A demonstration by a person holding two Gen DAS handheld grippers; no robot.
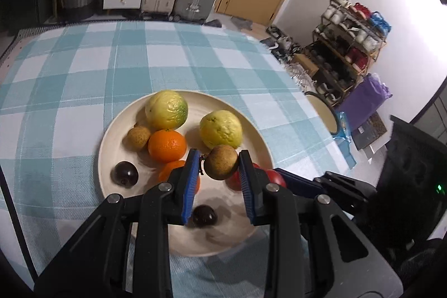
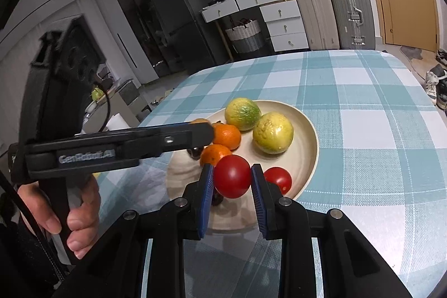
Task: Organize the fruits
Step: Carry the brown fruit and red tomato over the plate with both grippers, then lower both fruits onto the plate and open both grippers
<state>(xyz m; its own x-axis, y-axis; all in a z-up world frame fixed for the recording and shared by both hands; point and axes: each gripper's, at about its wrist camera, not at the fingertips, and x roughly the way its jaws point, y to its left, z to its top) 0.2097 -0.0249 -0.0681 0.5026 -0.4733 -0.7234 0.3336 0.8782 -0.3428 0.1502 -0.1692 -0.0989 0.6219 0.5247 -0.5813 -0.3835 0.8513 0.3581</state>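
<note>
**Holding one fruit in each gripper above the plate**

Pinching a brown fruit [image 1: 221,162], the left gripper [image 1: 219,168] hangs over the plate [image 1: 111,136]. Beside it, the right gripper [image 2: 232,178] clamps a red tomato [image 2: 232,176]. Oranges, green-yellow fruits and dark plums lie below. "GenRobot.AI" marks the left gripper's side.

Round brown rough-skinned fruit [image 1: 221,162] pinched between blue pads, lifted above round cream plate [image 1: 111,141]. Glossy red tomato [image 2: 232,176] likewise clamped, raised over plate's near edge. On plate: two yellow-green knobbly citrus [image 1: 166,113], two oranges [image 1: 167,145], second tomato [image 2: 278,179], dark plums [image 1: 125,174].
</note>
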